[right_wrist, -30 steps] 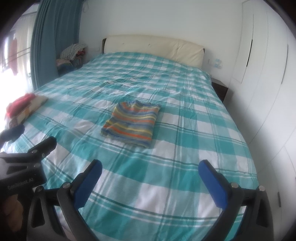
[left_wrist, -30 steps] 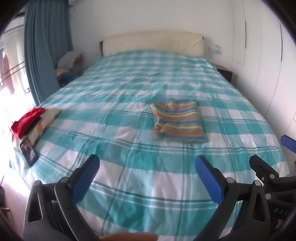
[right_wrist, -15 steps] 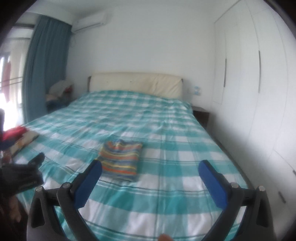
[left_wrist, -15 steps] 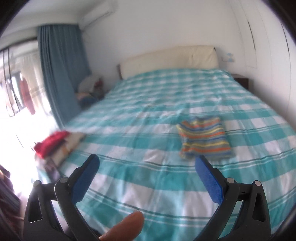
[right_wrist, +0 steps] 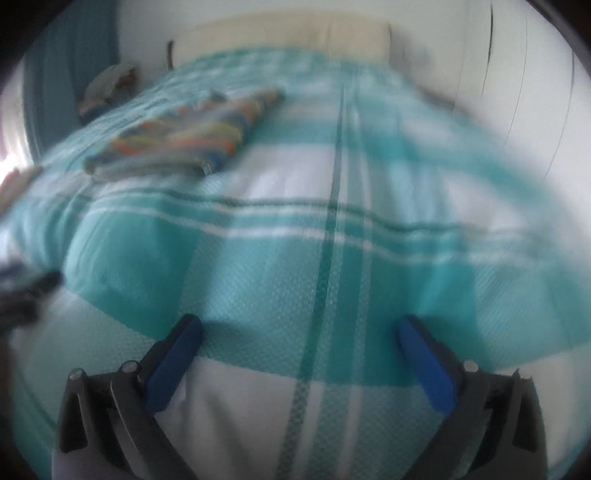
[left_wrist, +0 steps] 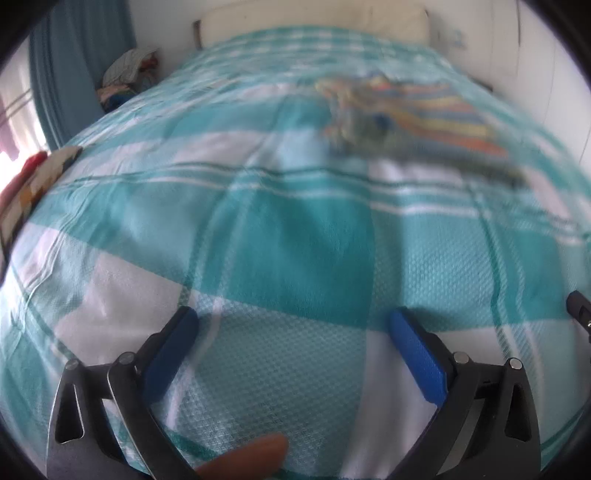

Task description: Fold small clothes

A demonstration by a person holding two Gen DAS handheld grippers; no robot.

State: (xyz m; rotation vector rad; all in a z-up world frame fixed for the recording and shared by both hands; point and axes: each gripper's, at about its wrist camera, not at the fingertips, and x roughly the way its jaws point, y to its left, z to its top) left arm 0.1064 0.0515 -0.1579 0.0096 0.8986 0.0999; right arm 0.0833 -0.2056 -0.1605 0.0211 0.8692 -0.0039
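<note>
A folded striped garment (left_wrist: 413,114) lies on the teal-and-white checked bedspread (left_wrist: 295,236), beyond and right of my left gripper (left_wrist: 293,325). In the right wrist view the garment (right_wrist: 188,133) lies far left, blurred. My left gripper is open and empty, low over the bedspread near its front. My right gripper (right_wrist: 299,332) is open and empty, also low over the bedspread (right_wrist: 332,258). Both views are motion-blurred.
A stack of clothes with a red piece (left_wrist: 33,177) lies at the bed's left edge. A cream headboard (left_wrist: 314,14) and a blue curtain (left_wrist: 74,55) stand behind. White wardrobe doors (right_wrist: 517,74) line the right side. Part of the other gripper (right_wrist: 26,295) shows at left.
Both grippers have dropped from a raised, level view down close to the bedspread surface, tilting forward. The garment has not moved. Both stay open.
</note>
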